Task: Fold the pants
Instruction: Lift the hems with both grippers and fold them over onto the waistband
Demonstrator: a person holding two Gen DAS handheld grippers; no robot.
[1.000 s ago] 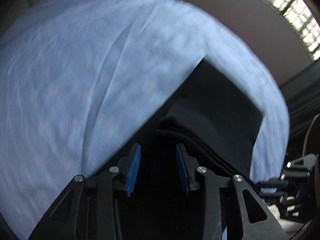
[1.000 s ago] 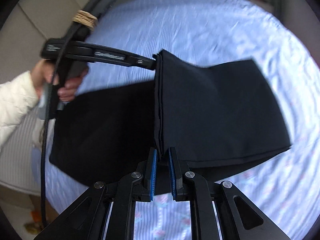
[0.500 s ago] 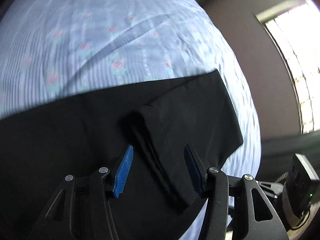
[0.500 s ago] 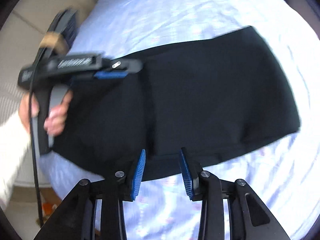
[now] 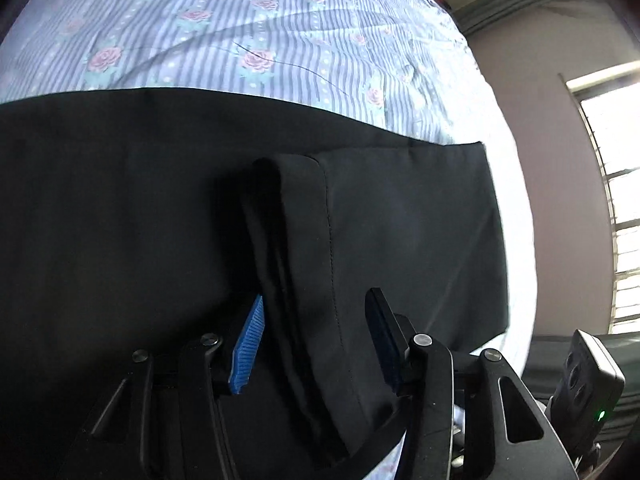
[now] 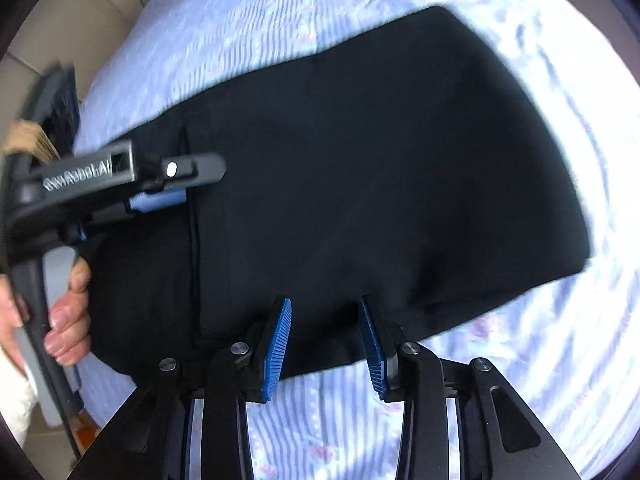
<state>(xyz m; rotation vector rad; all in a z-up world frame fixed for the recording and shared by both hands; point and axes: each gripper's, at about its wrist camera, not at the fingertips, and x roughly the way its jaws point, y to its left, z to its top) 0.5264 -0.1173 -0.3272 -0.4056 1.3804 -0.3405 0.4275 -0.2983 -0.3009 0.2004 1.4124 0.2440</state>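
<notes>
Both jaws stand wide apart, gripping nothing. The black pants (image 6: 360, 168) lie folded flat ahead of the right gripper (image 6: 325, 344); their layered folded edge runs between the left gripper (image 5: 316, 340) fingers, on the striped floral bedsheet (image 5: 248, 28).

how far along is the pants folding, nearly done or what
Nearly done, by the look of it. Done: the black pants lie doubled over on the striped bedsheet, the top layer's hem edge across the lower layer. In hand: nothing; the left gripper and right gripper are open. Left: possibly another fold and smoothing.
</notes>
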